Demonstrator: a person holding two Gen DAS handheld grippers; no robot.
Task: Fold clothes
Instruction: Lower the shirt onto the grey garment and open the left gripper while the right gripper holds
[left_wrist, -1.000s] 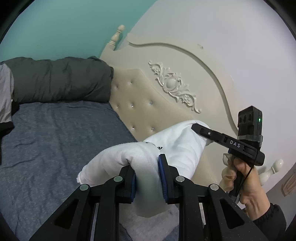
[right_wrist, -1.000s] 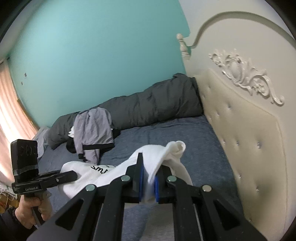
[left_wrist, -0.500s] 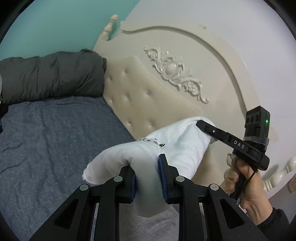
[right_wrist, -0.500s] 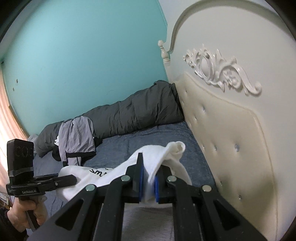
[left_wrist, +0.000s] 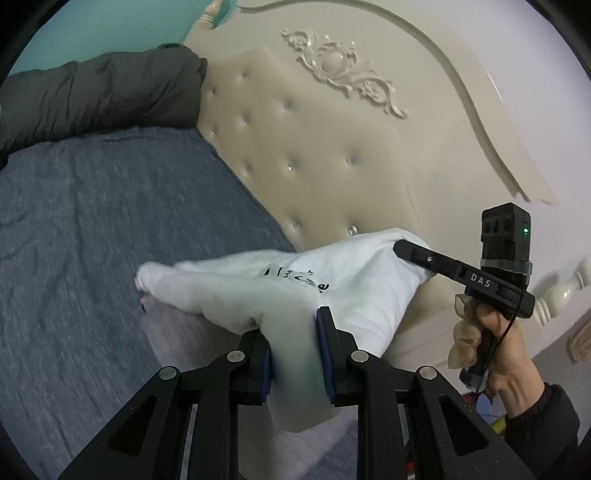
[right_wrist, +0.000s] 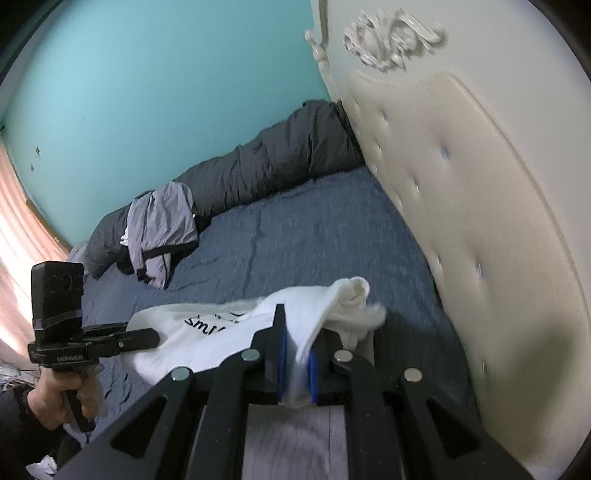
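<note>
Both tools, left (left_wrist: 295, 354) and right (right_wrist: 295, 363), clamped on a white shirt (left_wrist: 354, 284), held taut above the bed (left_wrist: 110, 236) near its headboard (left_wrist: 332, 155) edge, likely to lay it flat for folding.

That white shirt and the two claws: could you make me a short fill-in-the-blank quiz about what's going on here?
1. Both claws, the left claw and the right claw, are clamped on a ____ shirt with black lettering.
2. The shirt is held up above the ____ bedsheet.
3. The tufted headboard is ____ in colour.
4. Against the teal wall lies a rolled dark ____ duvet.

Missing words: white; blue; cream; grey
</note>
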